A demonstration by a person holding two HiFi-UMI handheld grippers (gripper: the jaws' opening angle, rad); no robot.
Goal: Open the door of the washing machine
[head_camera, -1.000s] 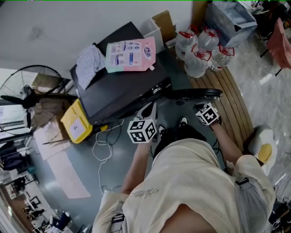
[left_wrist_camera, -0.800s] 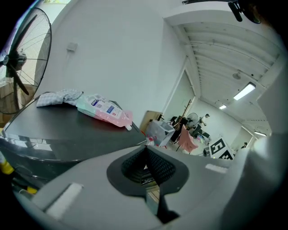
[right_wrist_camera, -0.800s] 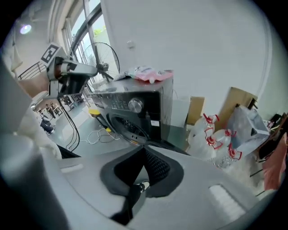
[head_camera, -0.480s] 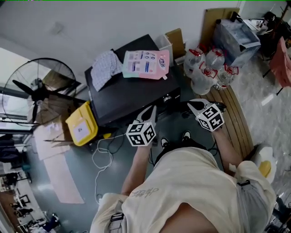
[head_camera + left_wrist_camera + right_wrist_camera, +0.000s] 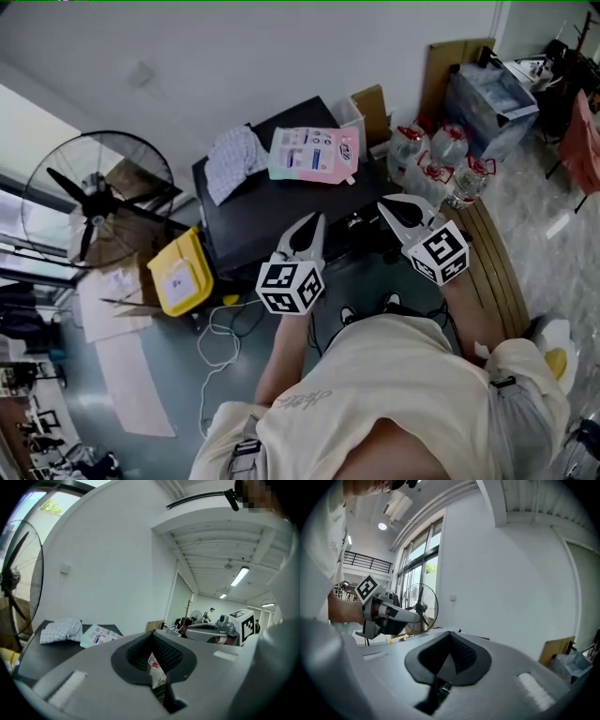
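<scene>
The black washing machine (image 5: 281, 206) stands against the wall, with a checked cloth (image 5: 234, 161) and a pink-and-white detergent pouch (image 5: 314, 153) on its lid. The cloth (image 5: 61, 630) and the pouch (image 5: 98, 635) also show in the left gripper view. My left gripper (image 5: 317, 221) hangs over the machine's front edge, shut and empty. My right gripper (image 5: 384, 204) is level with it to the right, also shut on nothing. In their own views, the left gripper's (image 5: 151, 634) and the right gripper's (image 5: 450, 633) tips meet. The machine's front and door are hidden under the grippers.
A floor fan (image 5: 94, 202) and a yellow bin (image 5: 180, 272) stand left of the machine, with a white cable (image 5: 220, 328) on the floor. Large water bottles (image 5: 431, 155), a clear storage box (image 5: 492, 94) and wooden slats (image 5: 492, 253) are on the right.
Both grippers have risen from low at the machine's front to above its lid, the right one further. A dark curved door edge seen earlier at the front is now out of sight.
</scene>
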